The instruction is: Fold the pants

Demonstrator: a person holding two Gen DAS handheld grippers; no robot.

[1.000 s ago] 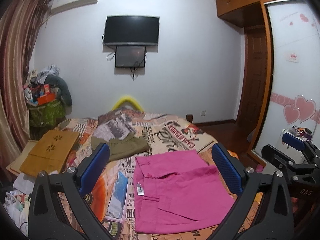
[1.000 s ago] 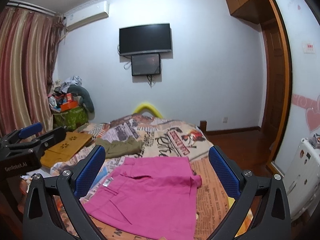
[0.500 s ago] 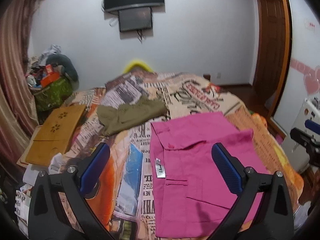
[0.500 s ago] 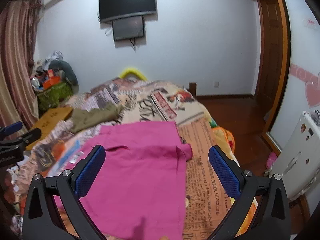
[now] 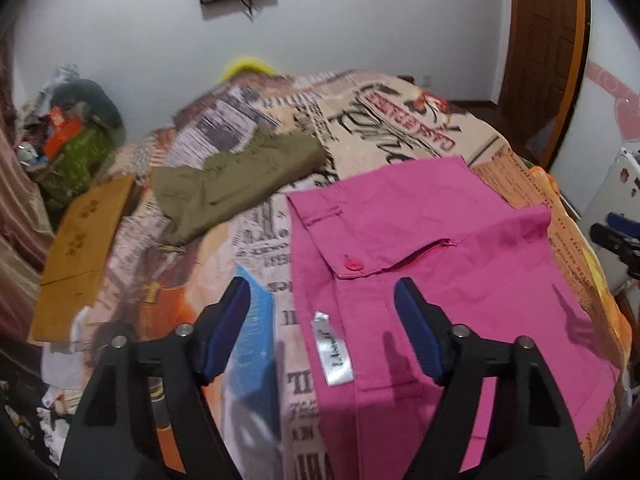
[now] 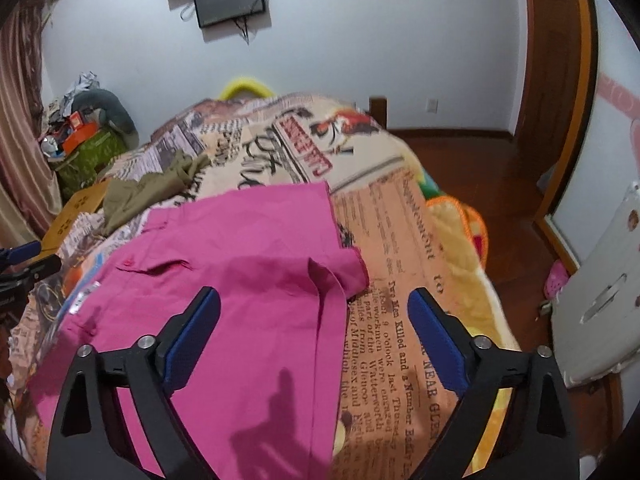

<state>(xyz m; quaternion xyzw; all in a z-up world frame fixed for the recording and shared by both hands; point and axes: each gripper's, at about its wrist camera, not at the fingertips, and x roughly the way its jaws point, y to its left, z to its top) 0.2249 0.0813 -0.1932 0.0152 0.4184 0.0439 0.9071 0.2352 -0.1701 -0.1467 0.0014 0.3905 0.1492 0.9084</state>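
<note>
Hovering spread-jawed and empty, left gripper [image 5: 322,312] and right gripper [image 6: 314,316] are eyeing soft, light pink pants [image 5: 440,248]; pinching the waistband corners looks best.

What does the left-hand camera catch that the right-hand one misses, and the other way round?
Only the left wrist view shows the pink button on the pink pants and reads their white label clearly. Only the right wrist view shows the pants' folded-over corner and the pink slipper on the floor. Both show the pink pants on the newspaper-print bedspread, the olive garment, the wall screen, and an open gripper, left gripper, right gripper.
</note>
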